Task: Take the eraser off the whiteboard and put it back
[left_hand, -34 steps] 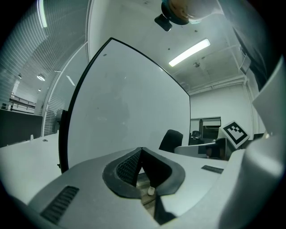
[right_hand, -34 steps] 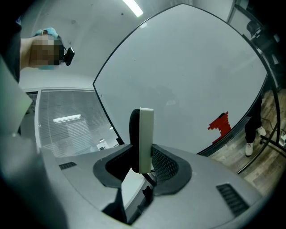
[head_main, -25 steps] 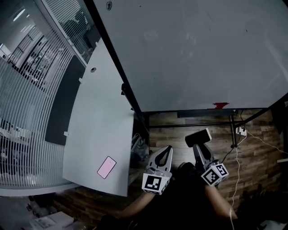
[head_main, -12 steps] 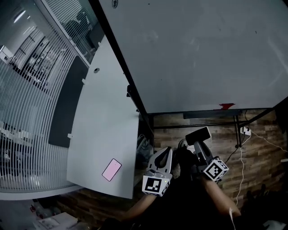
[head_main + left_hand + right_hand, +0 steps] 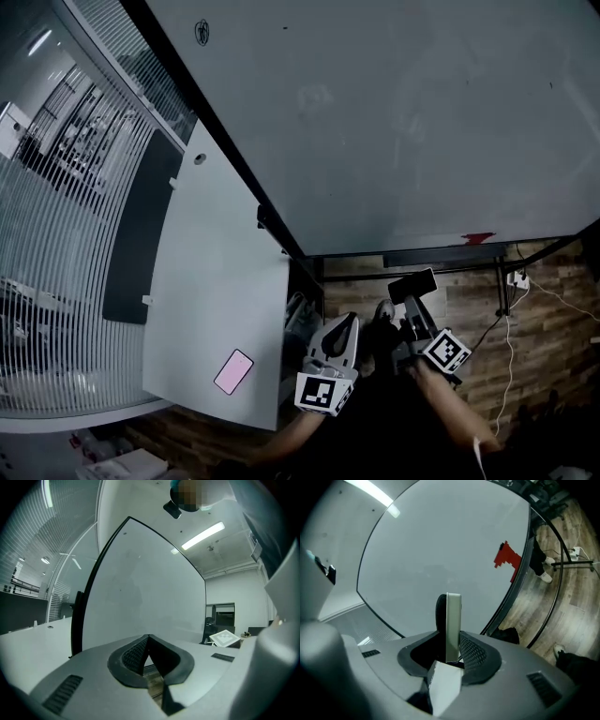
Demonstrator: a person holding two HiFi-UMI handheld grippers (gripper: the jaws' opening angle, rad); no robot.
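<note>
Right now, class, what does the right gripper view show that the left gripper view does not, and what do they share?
Only the right gripper view: the eraser clamped edge-on in the right hand-held gripper, and a red patch on the whiteboard. Only the left gripper view: the left hand-held gripper shut and empty, and a marker cube off to its right. Both: the whiteboard.

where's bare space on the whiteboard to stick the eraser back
Nearly the whole whiteboard face is bare, from its left edge across to the red piece on the bottom edge. Crowded below the board: left gripper, right gripper holding the eraser, stand bars, cable.
</note>
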